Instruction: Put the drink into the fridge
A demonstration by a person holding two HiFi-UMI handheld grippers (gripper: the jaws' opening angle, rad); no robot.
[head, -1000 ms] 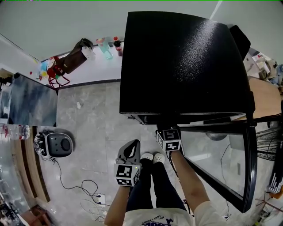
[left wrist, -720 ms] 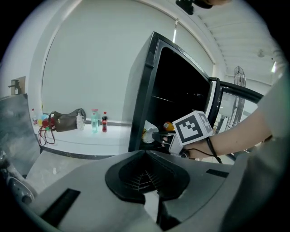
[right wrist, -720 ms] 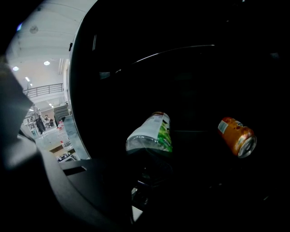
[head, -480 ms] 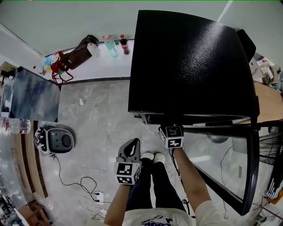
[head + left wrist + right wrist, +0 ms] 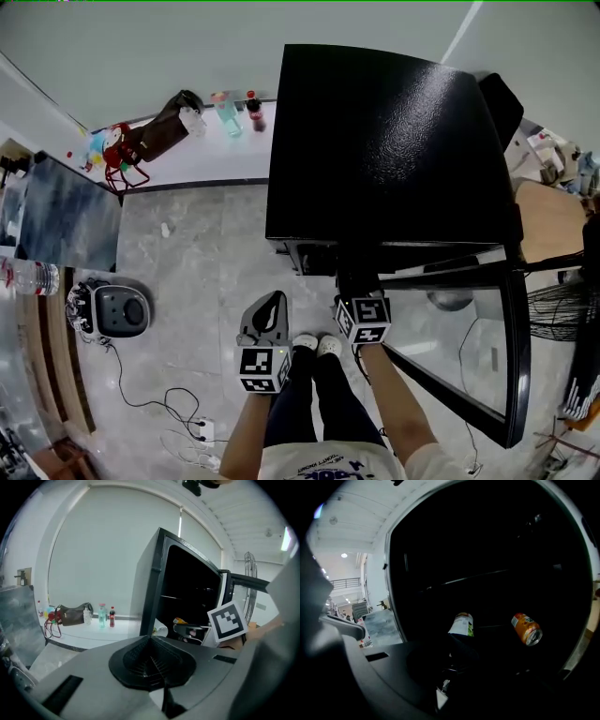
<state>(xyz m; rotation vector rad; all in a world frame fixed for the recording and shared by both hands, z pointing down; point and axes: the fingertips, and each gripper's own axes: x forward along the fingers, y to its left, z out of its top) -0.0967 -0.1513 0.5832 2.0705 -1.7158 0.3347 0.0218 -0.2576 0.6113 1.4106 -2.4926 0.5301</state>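
Where grey floor tiles [image 5: 187, 253] meet a white wall, a tall black fridge [image 5: 384, 141] is seen with its glass door [image 5: 469, 366] swung open. The left gripper [image 5: 270, 305] is held before it, clenched on nothing. The right gripper [image 5: 354, 286] is held at the fridge's front edge. A white-and-green-labelled drink [image 5: 461, 624] is seen just beyond its jaws, near a tilted orange can [image 5: 526, 629]. In the dark interior, whether it is gripped cannot be told.

I see a bright room lit by a ceiling light [image 5: 343, 555]. My fridge [image 5: 394, 141] top shines with glare. Inside it is very dark. Everything bends round at the edges.
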